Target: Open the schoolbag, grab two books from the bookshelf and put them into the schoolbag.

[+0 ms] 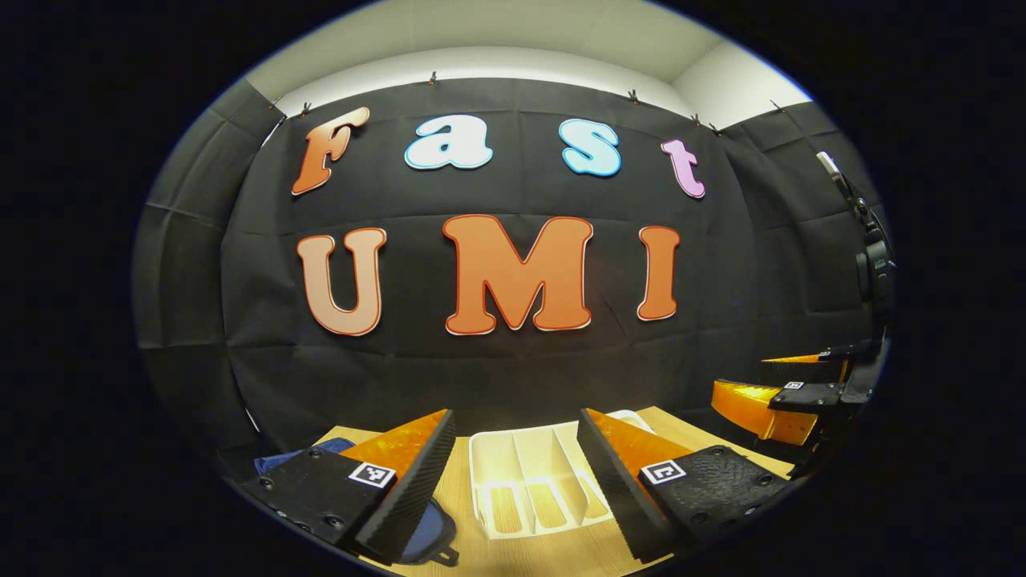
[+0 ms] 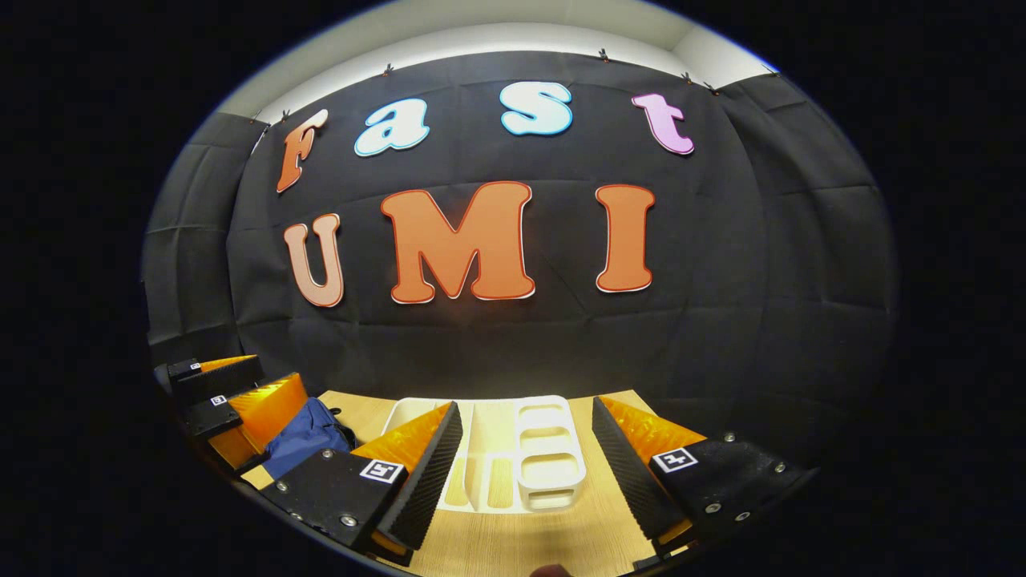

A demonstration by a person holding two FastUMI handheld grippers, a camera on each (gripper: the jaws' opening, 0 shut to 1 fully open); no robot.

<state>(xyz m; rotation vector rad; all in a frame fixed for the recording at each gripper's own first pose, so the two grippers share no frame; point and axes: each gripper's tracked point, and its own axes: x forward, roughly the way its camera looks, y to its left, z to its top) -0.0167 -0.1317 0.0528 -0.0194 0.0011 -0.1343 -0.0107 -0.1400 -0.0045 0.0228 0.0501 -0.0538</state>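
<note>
Staged recording booth, not a lived-in room: black cloth wall [image 1: 497, 377] clipped up below a plain white ceiling [image 1: 513, 40]; one light wooden tabletop [image 2: 513, 537] carrying a white slotted plastic bookshelf [image 1: 521, 473].

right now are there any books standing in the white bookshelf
No, in the left gripper view the white bookshelf has bare slots, with the wooden table showing through its base.

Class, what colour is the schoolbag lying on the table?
Dark blue. The schoolbag shows best in the right gripper view, at the table's left.
</note>
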